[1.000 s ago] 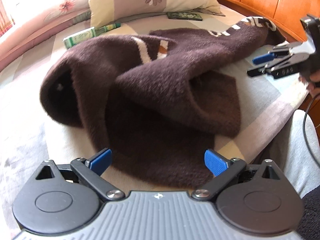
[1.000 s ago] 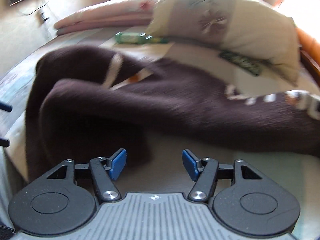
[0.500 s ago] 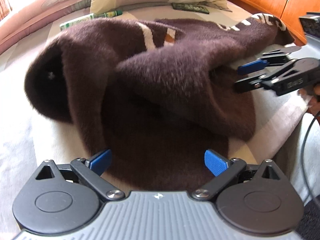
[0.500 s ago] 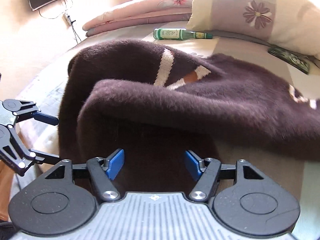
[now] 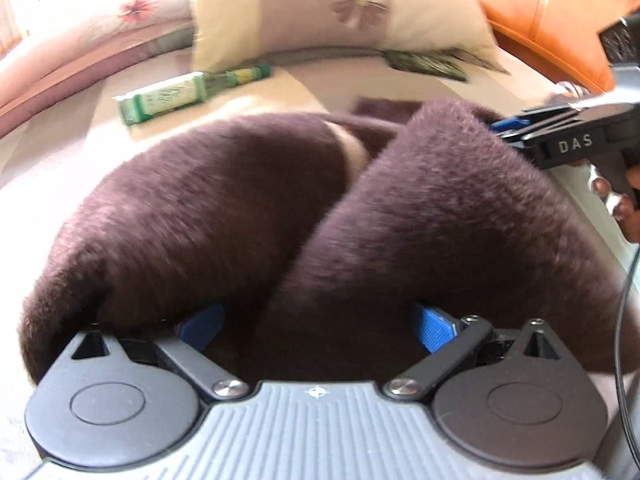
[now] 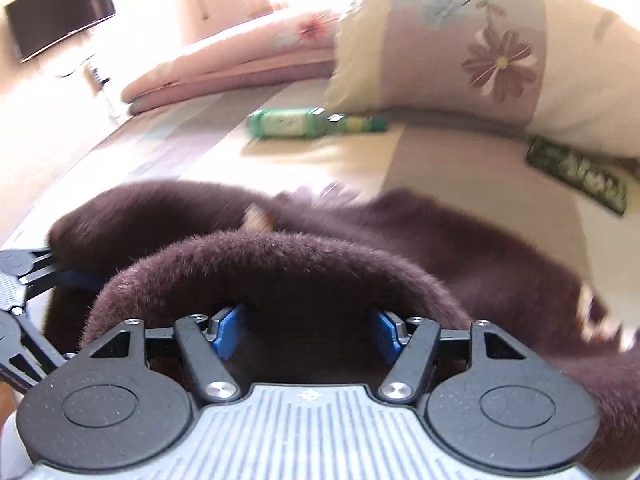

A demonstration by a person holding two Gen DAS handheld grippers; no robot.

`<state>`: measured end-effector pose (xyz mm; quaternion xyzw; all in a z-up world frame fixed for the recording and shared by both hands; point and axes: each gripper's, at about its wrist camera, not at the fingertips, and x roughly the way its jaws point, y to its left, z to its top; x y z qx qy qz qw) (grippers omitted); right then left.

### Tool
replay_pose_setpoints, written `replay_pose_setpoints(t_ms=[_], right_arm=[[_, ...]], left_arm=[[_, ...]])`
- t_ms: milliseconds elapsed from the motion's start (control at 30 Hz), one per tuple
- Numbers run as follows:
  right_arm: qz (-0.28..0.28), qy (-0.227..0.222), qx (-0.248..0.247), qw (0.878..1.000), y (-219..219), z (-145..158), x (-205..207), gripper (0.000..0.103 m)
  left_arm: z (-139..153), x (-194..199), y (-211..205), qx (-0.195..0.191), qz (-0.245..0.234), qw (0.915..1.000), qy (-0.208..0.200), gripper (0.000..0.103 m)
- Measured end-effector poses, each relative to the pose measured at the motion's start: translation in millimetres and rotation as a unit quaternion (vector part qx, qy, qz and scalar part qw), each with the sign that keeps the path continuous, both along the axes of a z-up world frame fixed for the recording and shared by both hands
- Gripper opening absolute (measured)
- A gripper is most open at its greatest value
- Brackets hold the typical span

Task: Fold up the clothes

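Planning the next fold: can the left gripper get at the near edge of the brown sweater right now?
Probably yes. The left gripper is open, with the brown sweater bulging between its fingers and nothing else in between. The right gripper works a separate fold.

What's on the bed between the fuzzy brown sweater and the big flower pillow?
A green bottle lies on its side there, between the sweater and the pillow. The right wrist view shows it best.

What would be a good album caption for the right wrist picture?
Right gripper with open fingers pushed into a fuzzy brown sweater on the bed.
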<state>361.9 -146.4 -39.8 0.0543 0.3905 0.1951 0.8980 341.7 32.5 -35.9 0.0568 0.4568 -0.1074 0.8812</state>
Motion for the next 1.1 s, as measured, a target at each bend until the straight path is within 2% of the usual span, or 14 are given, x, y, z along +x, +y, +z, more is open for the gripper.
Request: replay_pose_setpoints(t_ms=[100, 200, 333, 500, 700, 833, 1000, 1100], right_arm=[[-0.015, 0.009, 0.011, 1.0, -5, -6, 25, 0.069], [-0.018, 0.013, 0.011, 1.0, -5, -9, 36, 0.07], [-0.015, 0.004, 0.011, 1.0, -9, -1, 16, 0.07], [-0.011, -0.02, -0.017, 1.0, -24, 17, -40, 0.074], [-0.021, 0.004, 0.001, 1.0, -46, 6, -126, 0.08], [-0.042, 0.028, 0.016, 0.999, -47, -18, -172, 0.081], [-0.078, 0.055, 0.066, 0.993, -47, -42, -212, 0.081], [-0.08, 0.057, 0.082, 0.992, -43, -46, -228, 0.082]], left_arm=[[-2, 19, 11, -0.01, 0.024, 0.9996, 0.014, 0.099], [-7, 16, 10, -0.009, 0.03, 0.9993, 0.02, 0.099], [2, -7, -1, 0.01, 0.006, 0.9998, 0.014, 0.099], [23, -46, -15, 0.02, -0.018, 0.9996, 0.003, 0.099], [28, -88, -38, -0.003, -0.038, 0.9991, 0.016, 0.099], [18, -110, -53, -0.034, -0.029, 0.9985, 0.033, 0.099], [-7, -129, -71, -0.047, -0.015, 0.9979, 0.042, 0.099], [-20, -136, -74, -0.051, 0.004, 0.9974, 0.05, 0.099]])
